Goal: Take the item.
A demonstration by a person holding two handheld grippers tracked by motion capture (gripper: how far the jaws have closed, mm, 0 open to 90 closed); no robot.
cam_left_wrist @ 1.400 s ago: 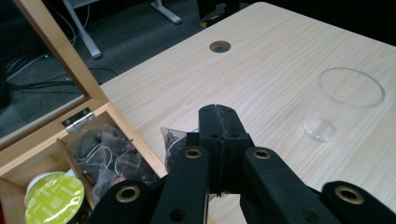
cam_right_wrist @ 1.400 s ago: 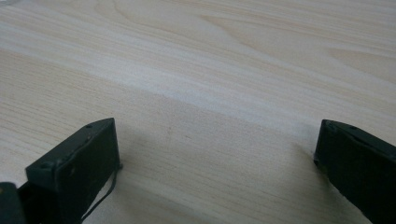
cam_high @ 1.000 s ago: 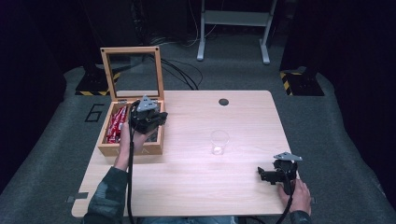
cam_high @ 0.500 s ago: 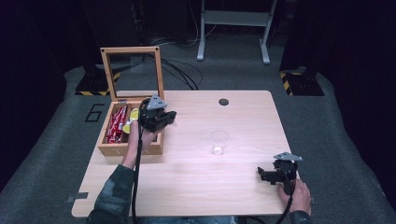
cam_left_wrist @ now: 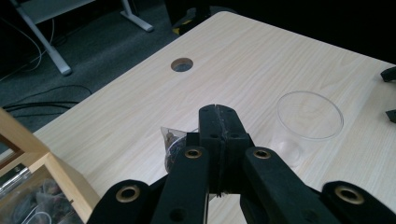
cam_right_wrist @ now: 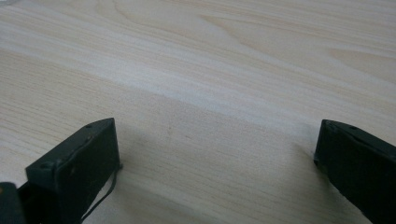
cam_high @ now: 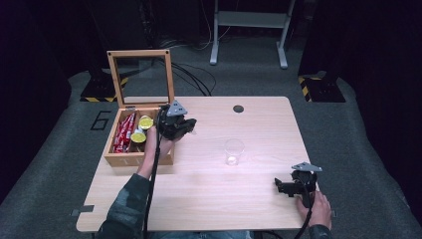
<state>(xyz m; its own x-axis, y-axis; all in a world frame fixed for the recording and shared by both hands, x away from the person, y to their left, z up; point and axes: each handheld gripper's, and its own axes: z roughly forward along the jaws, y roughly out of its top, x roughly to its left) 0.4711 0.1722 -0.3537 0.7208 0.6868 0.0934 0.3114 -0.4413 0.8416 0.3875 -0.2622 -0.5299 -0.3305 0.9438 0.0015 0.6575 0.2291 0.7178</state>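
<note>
Wooden box (cam_high: 119, 158) at the counter's (cam_high: 209, 199) left edge, lid up. My left tongs (cam_high: 188, 125) sit just right of it, jaws pressed together on a small clear sachet (cam_left_wrist: 173, 142) that hangs at the jaw tips. Clear cup (cam_high: 234, 151) stands to the right of them and a little nearer me, upright, mouth open; the left hand is much the nearer one. I judge the sachet goes there. Right tongs (cam_high: 279, 186) rest low at the counter's right, jaws wide apart, empty.
</note>
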